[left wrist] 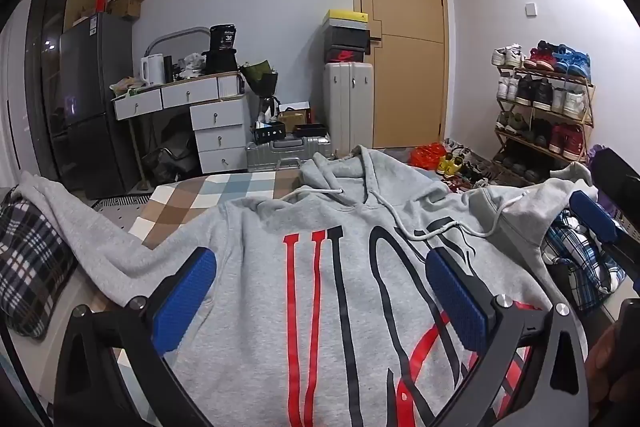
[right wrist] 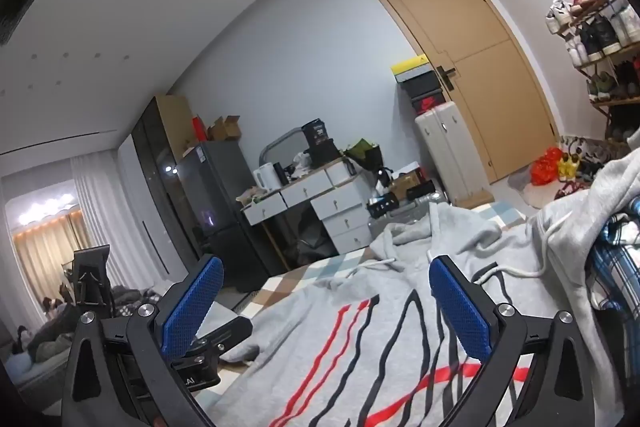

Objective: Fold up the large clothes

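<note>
— Where's the hoodie (left wrist: 320, 267)?

— Spread face-up on the bed (left wrist: 224, 195), hood away from me. My left fingers (left wrist: 188, 299) and right fingers (right wrist: 192, 303) gape wide, empty.

— Handling?

— Soft, floppy fleece, likely weighty; I'd pinch a sleeve (left wrist: 92, 227) or shoulder seam.

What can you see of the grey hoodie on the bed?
The grey hoodie lies front up, spread on the checked bedcover, and looks like soft fleece. Tall red and black letters cross the chest. Its hood lies at the far end, with white drawcords trailing over the chest. One sleeve stretches out beside a plaid pillow; the other side bunches by plaid clothes. Neither open claw grips it.
</note>
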{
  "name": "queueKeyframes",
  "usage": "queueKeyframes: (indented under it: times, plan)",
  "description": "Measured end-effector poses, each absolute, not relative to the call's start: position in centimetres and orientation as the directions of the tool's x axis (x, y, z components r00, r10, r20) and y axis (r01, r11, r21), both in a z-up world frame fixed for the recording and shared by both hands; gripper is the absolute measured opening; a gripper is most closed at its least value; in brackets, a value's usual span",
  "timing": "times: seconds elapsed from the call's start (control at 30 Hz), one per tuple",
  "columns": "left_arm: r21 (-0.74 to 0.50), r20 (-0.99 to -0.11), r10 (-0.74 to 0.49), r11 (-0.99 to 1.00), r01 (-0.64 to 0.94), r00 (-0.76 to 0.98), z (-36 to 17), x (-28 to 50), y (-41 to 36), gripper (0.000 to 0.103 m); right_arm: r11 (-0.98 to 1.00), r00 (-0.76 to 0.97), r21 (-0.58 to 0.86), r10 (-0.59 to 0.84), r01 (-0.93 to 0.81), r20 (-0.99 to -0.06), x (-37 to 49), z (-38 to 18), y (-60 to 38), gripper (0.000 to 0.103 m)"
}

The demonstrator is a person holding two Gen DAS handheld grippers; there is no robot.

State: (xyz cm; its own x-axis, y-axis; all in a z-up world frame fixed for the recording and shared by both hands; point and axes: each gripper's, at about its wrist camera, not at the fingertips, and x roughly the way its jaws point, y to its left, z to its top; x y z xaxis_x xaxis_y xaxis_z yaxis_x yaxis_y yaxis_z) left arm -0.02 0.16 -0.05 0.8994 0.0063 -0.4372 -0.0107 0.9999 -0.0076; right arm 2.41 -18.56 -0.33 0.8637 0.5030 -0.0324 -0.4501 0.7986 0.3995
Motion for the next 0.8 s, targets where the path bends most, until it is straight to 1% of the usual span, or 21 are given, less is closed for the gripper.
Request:
queueKeyframes:
  times: [0.03,0.07,0.2,0.33,0.8]
  plan:
    - [-0.006,-0.439,0.009,1.000,-0.012,0.899,-0.07,-0.01,0.24,0.102,0.800,0.864,0.398,0.502,-0.448,-0.037,2.42,-0.34,-18.53,0.103]
    - [0.021,-0.433,-0.003,1.000,0.014,0.902,-0.03,-0.06,-0.10,0.102,0.801,0.864,0.398,0.501,-0.447,-0.039,2.43,-0.36,-18.50,0.103]
    - [-0.002,-0.434,-0.016,1.000,0.017,0.901,0.37,-0.27,0.51,0.102,0.798,0.865,0.406,0.500,-0.445,-0.036,2.47,-0.43,-18.43,0.103]
    - [0.018,-0.427,0.000,1.000,0.008,0.904,0.62,-0.14,0.19,0.102,0.801,0.864,0.402,0.501,-0.443,-0.045,2.54,-0.55,-18.24,0.103]
    - [0.009,-0.430,-0.016,1.000,0.022,0.902,0.00,0.05,0.02,0.102,0.803,0.865,0.403,0.499,-0.440,-0.050,2.69,-0.39,-18.46,0.103]
